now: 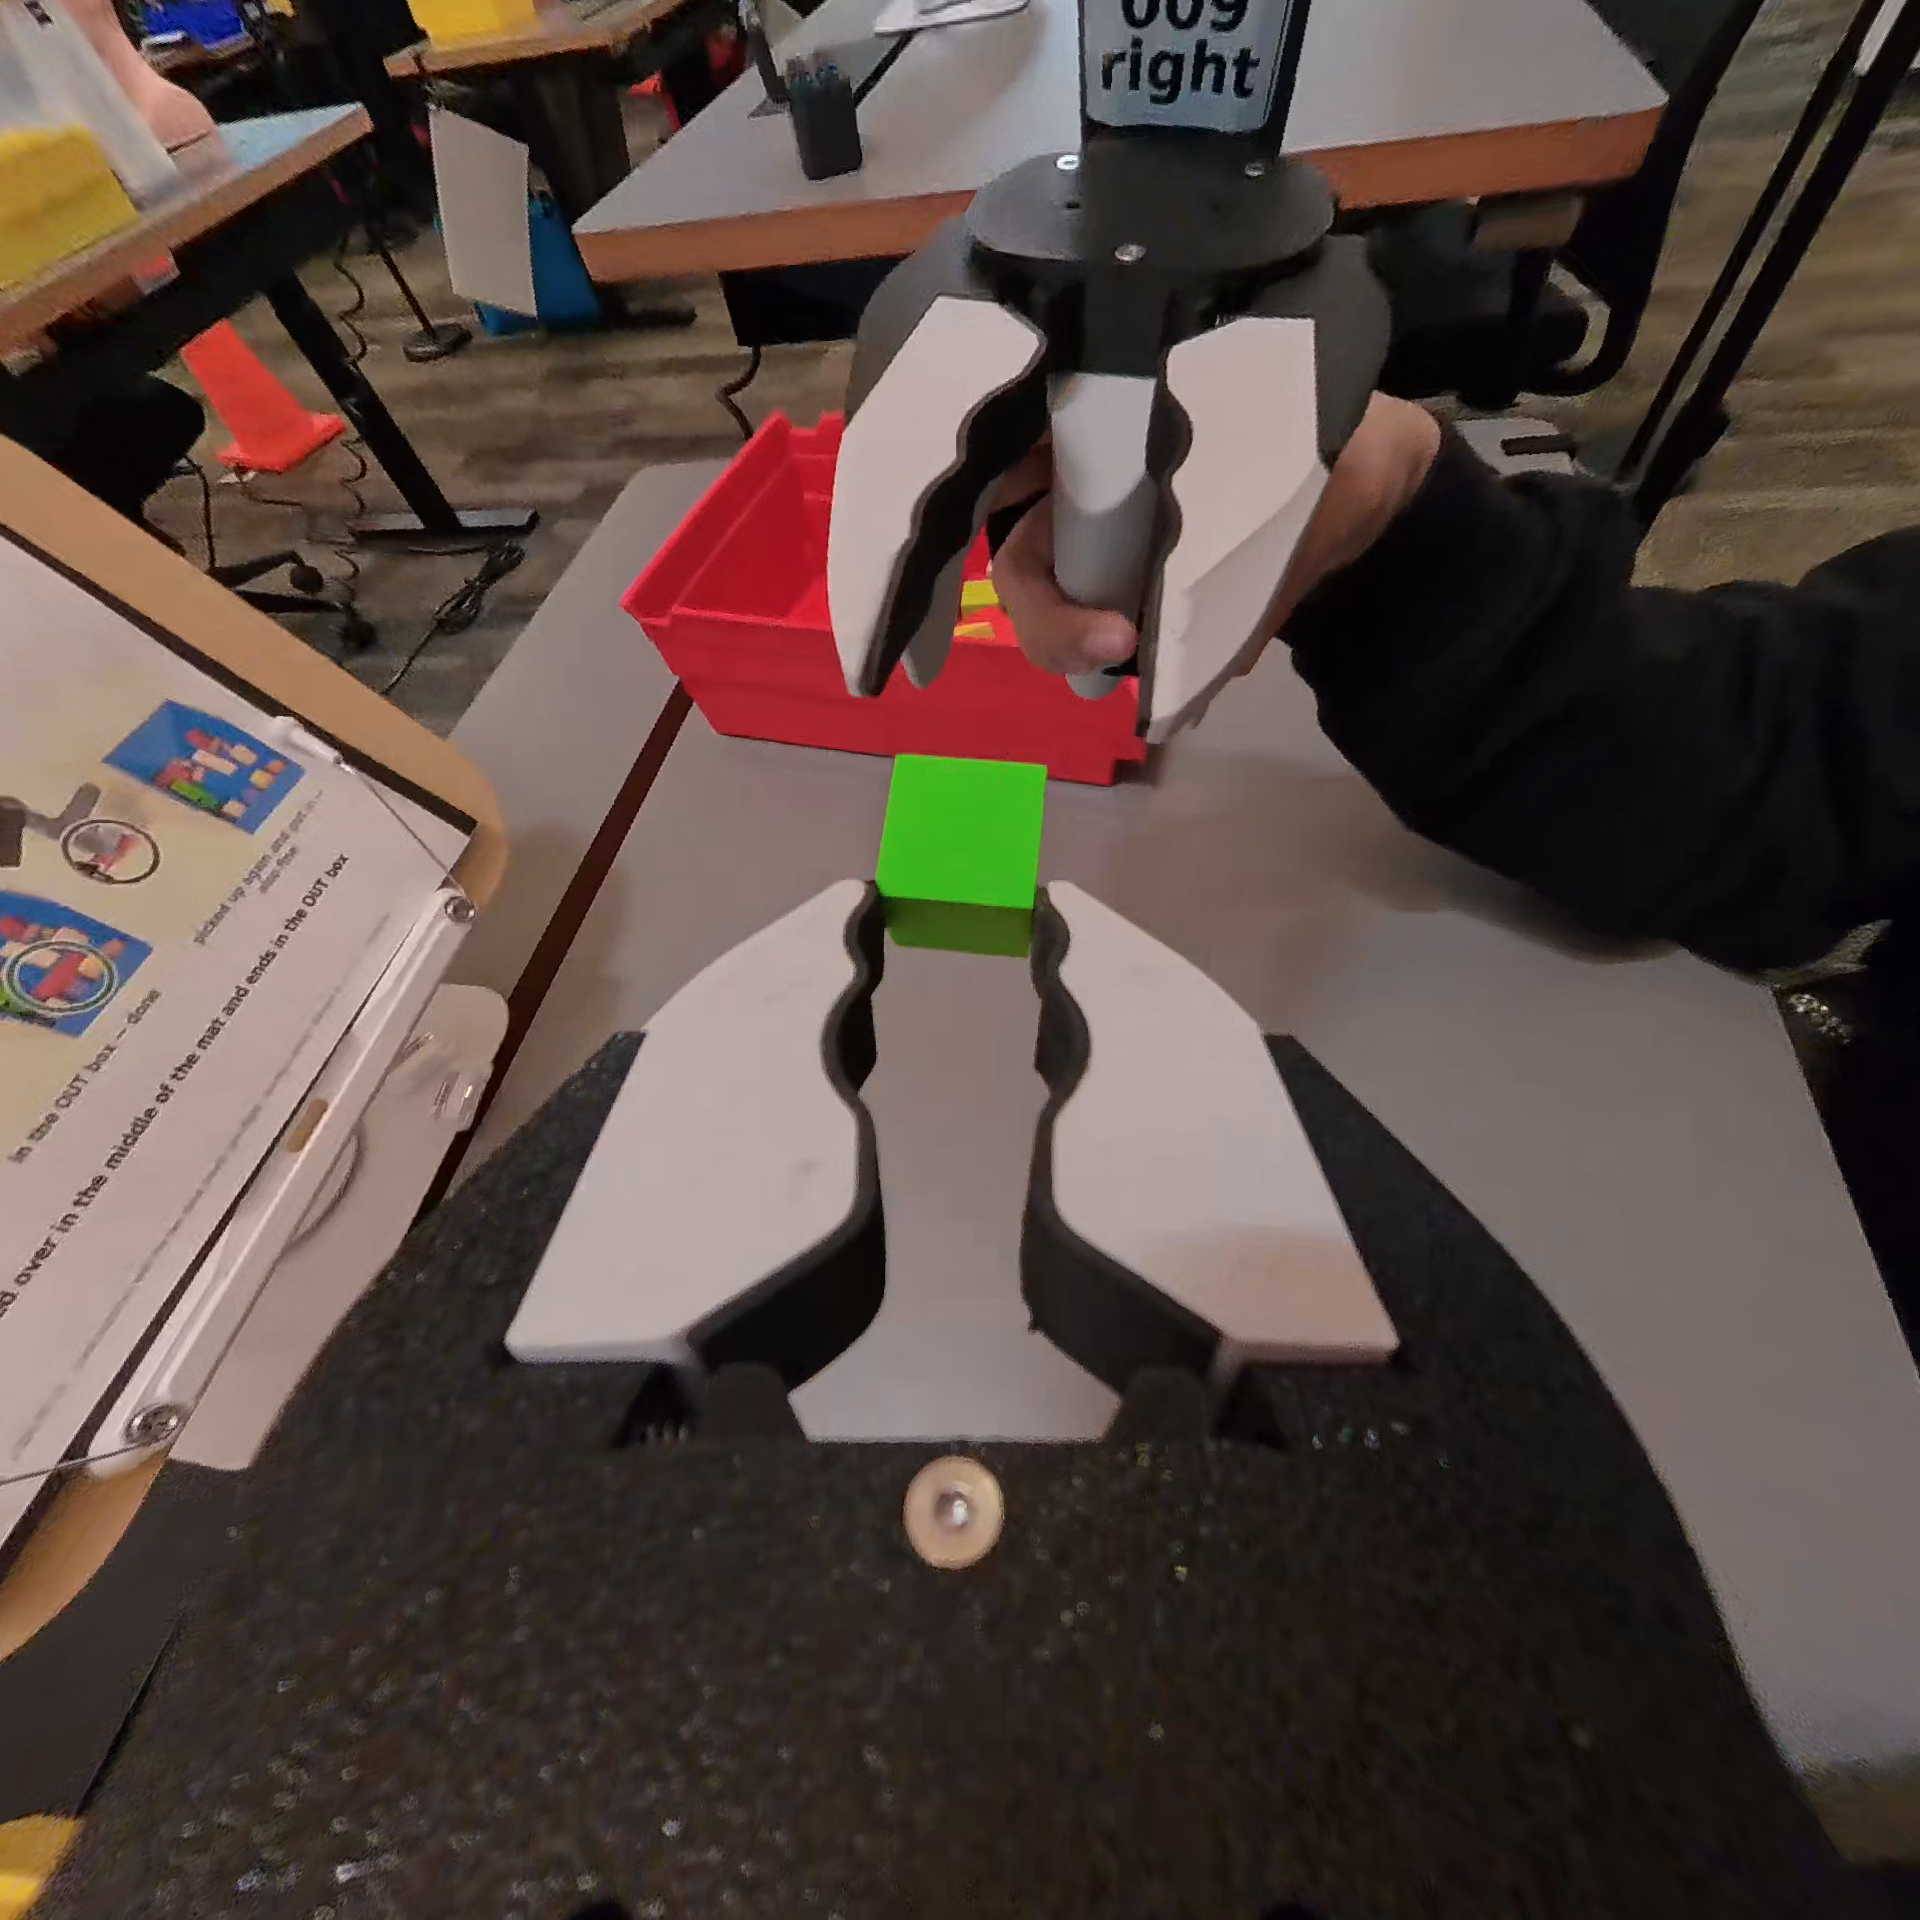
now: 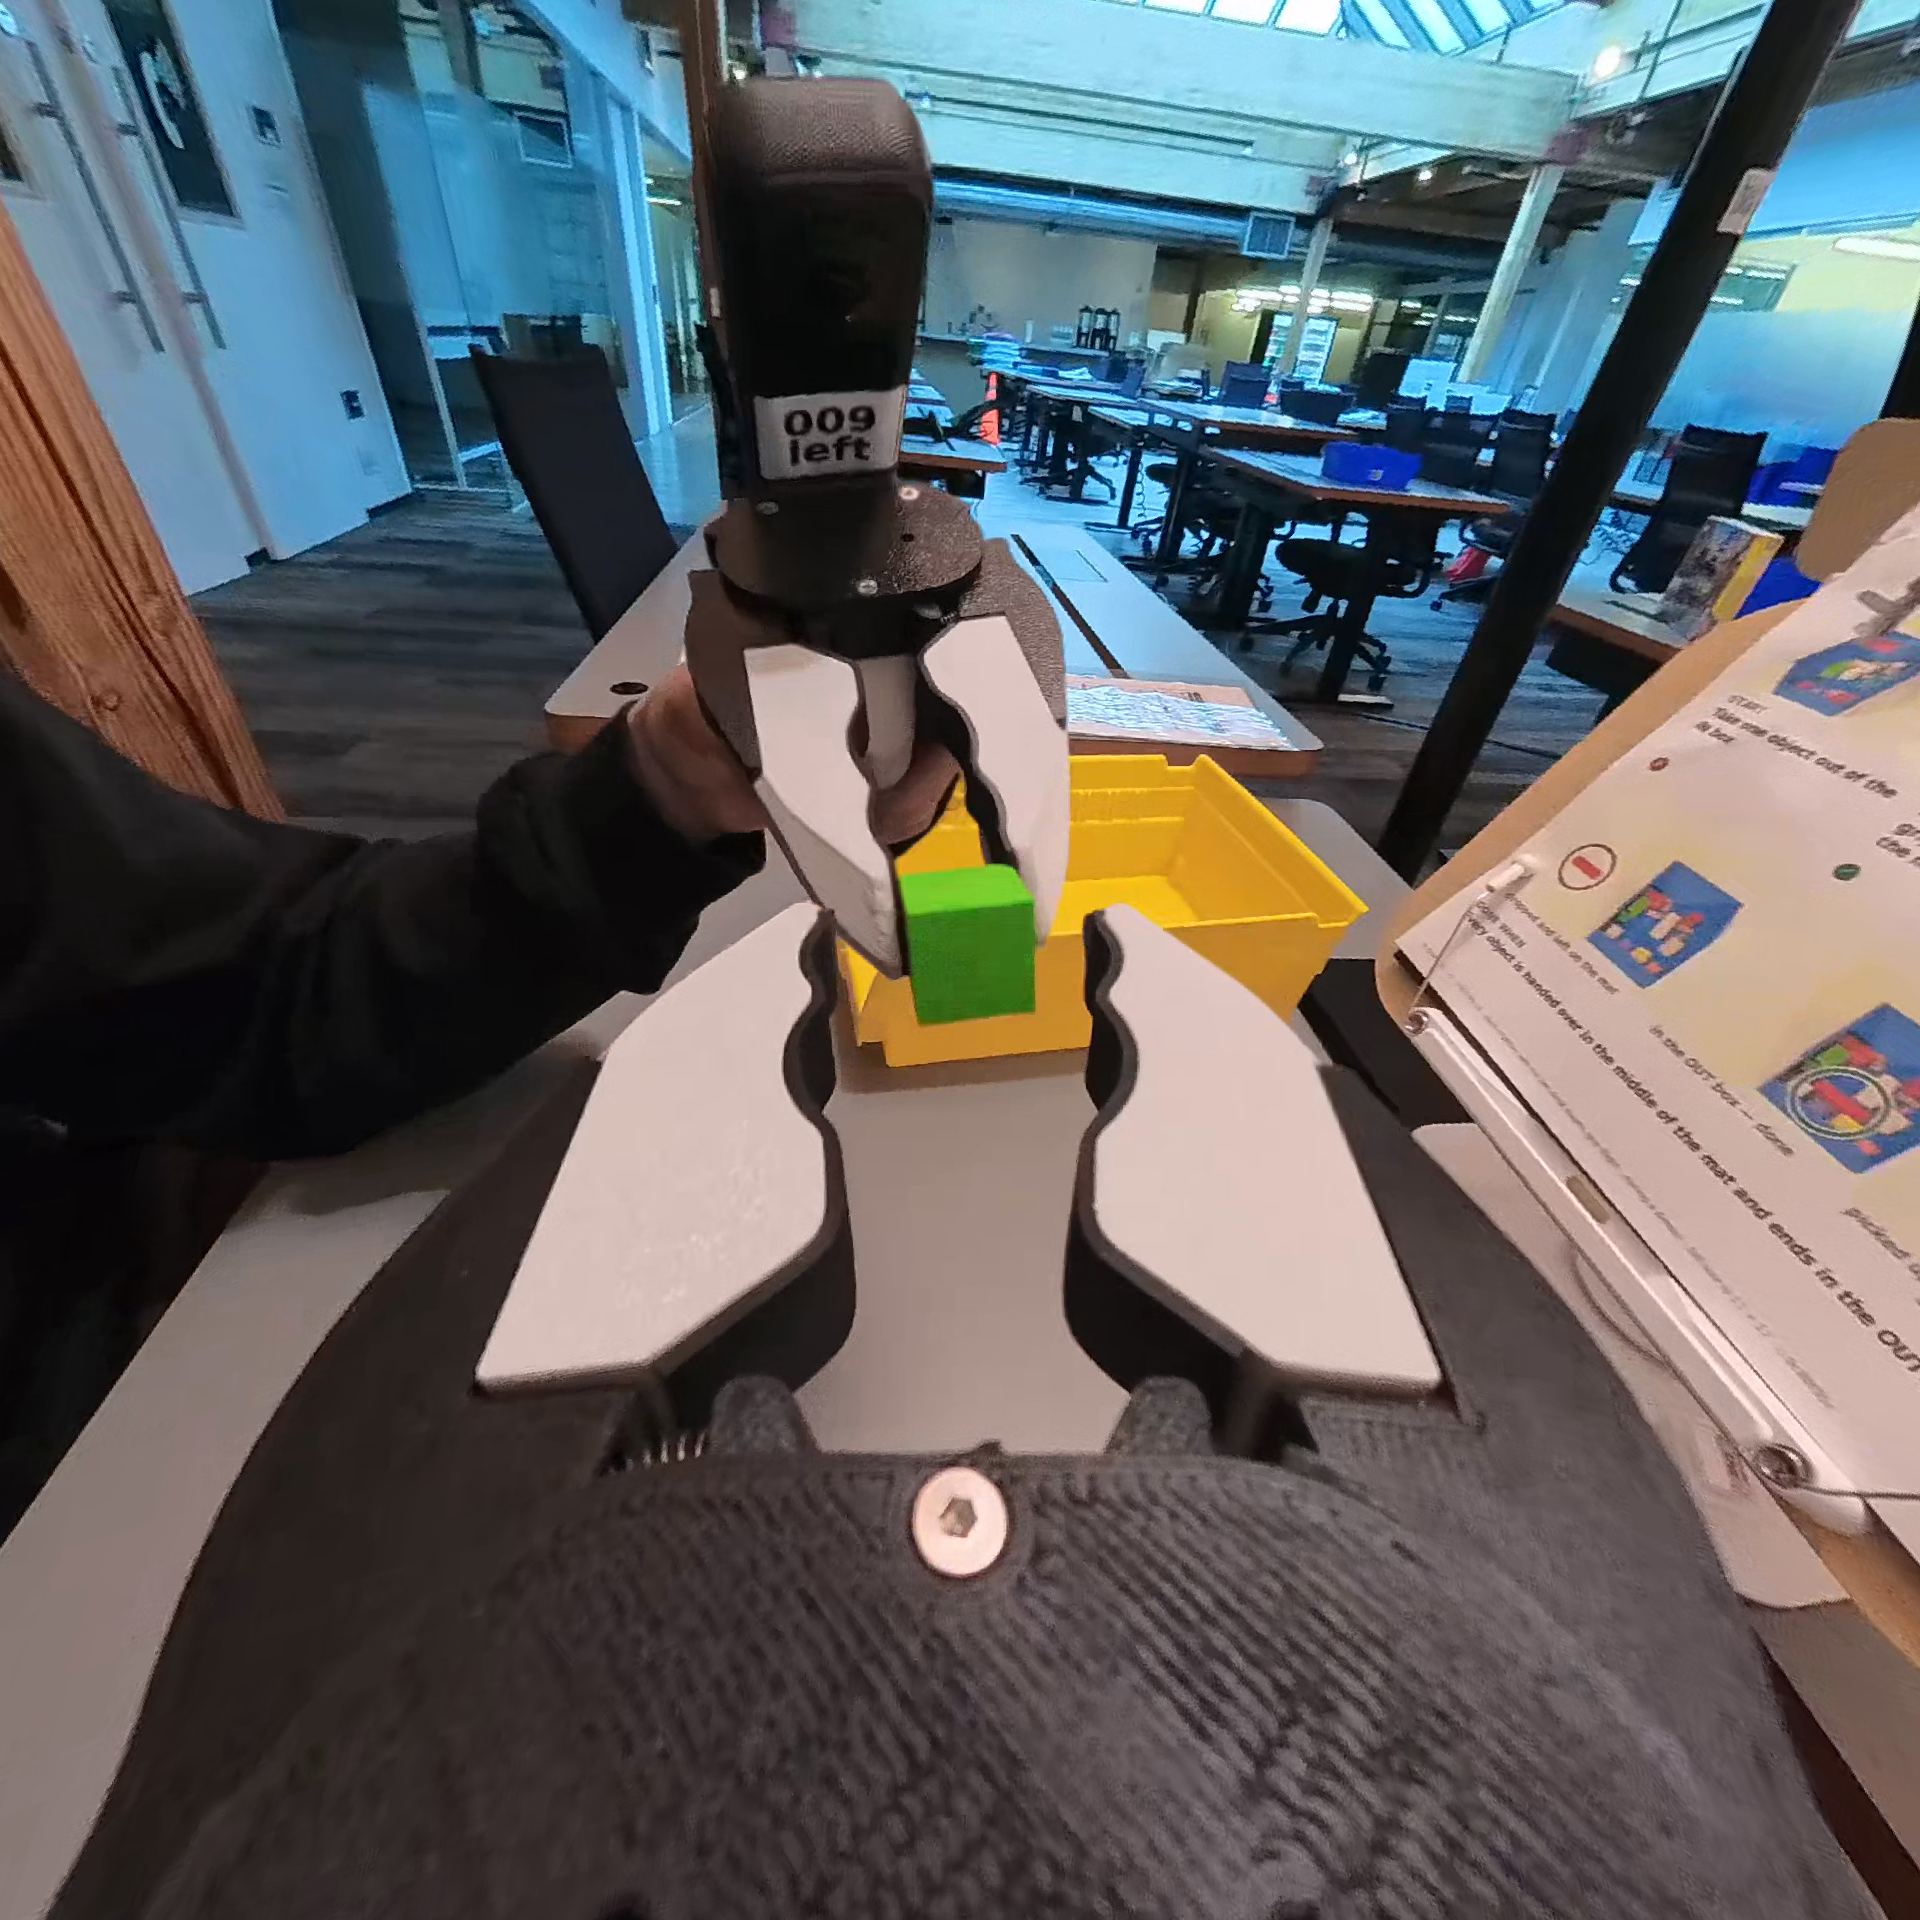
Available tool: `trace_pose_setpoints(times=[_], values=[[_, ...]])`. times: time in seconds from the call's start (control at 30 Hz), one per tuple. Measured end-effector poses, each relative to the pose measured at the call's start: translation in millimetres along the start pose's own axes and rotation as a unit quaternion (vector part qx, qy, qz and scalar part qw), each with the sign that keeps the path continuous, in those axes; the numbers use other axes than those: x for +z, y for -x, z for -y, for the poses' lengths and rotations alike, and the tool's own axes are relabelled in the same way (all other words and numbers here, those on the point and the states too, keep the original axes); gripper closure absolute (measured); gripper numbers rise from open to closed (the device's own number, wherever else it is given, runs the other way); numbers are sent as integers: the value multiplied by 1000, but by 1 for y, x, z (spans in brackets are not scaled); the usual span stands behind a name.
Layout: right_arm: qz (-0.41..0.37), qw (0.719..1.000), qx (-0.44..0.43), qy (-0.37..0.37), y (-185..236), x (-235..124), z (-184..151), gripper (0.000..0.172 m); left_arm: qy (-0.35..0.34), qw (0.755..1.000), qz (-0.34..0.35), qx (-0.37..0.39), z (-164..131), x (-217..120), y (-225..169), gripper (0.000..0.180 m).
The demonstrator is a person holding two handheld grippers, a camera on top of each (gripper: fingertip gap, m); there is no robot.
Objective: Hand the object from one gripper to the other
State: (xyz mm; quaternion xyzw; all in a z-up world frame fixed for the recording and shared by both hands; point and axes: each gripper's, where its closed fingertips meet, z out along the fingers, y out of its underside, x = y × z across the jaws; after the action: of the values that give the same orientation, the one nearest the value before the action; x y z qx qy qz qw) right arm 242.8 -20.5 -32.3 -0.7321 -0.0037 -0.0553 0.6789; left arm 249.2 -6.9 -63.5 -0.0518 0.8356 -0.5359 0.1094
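**Green Block Held Up Between Two Grabbers**

A smooth grey table [image 1: 1351, 1039] holds a red plastic box [image 1: 748, 623] and a yellow plastic box [image 2: 1226, 883], both with ribbed walls. Beside them leans a board with a printed sheet [image 2: 1714, 935] of pictures and words. Each grabber has a bumpy black body, a white label with writing, and pale flat fingers with wavy black edges. The left gripper [image 1: 958, 914] squeezes a small, square green block [image 1: 961, 831] at its tips, up off the table. The right gripper [image 2: 956, 945] is spread wide, with nothing in it.
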Motion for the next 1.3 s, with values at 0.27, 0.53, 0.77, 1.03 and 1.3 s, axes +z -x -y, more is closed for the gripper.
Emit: trace_pose_setpoints(times=[0.27,0.53,0.77,1.03,1.3], values=[[15,999,-13,33,3,14,-15,135,-6,1000,-18,17,1,2,-10,154],[4,999,-19,37,1,15,-14,145,-6,1000,12,2,-2,4,1,154],[-345,926,35,151,-97,-125,-44,145,35,994,101,-36,-21,-4,33,131],[-499,815,227,189,-127,-259,-137,145,-48,983,145,-100,-9,-9,57,108],[-470,811,254,240,-128,-249,-167,145,-154,960,232,-39,3,-23,74,95]])
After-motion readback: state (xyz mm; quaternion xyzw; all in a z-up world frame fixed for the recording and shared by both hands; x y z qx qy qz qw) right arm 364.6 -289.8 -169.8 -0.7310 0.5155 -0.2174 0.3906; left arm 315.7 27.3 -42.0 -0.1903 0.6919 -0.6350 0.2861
